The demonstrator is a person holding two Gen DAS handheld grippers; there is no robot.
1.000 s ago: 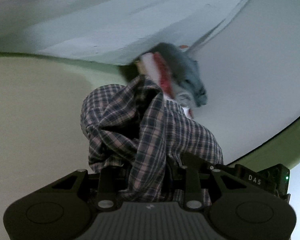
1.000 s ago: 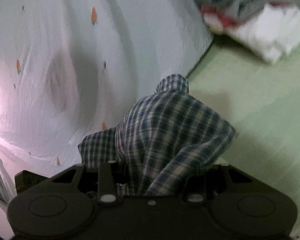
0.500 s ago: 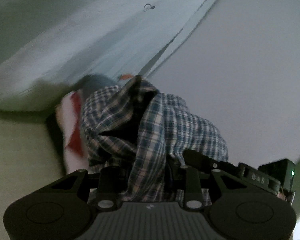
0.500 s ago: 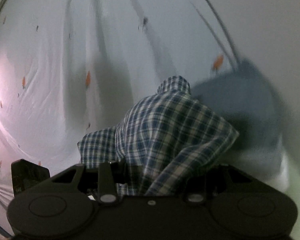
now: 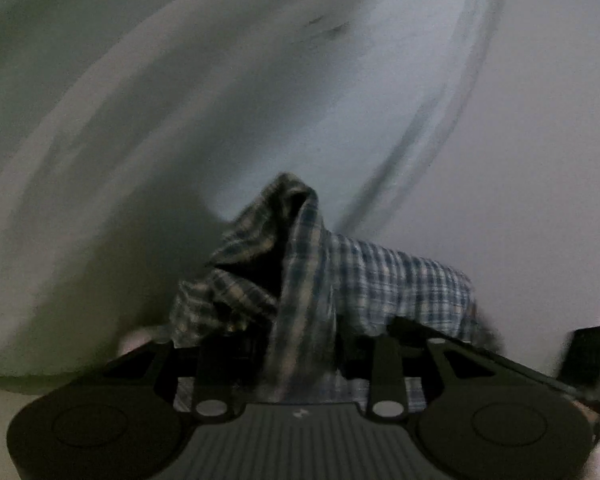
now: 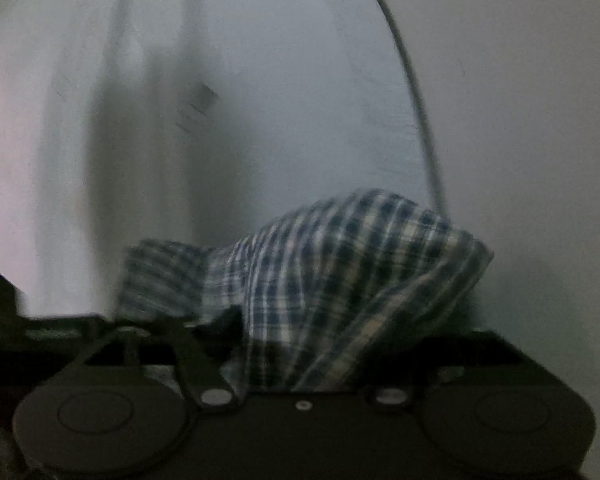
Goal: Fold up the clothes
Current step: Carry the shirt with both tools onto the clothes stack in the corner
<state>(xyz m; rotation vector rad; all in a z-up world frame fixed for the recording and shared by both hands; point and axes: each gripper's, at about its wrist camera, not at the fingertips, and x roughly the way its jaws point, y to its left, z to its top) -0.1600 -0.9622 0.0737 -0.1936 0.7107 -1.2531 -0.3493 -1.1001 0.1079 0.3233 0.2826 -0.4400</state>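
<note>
No readable text — frames dim, blurred.

Dim, grainy; motion blur throughout; fisheye corners black.

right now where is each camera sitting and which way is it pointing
Left wrist: sits on the left gripper, looking forward along its fingers at the plaid shirt bunched between them, pale wall beyond; only the gripper's black body shows.
Right wrist: sits on the right gripper, looking forward at the same shirt, with a white sheet behind; only its gripper body shows.
Shared: both see the plaid shirt and a blurred pale background; no hand or sleeve shows clearly.
</note>
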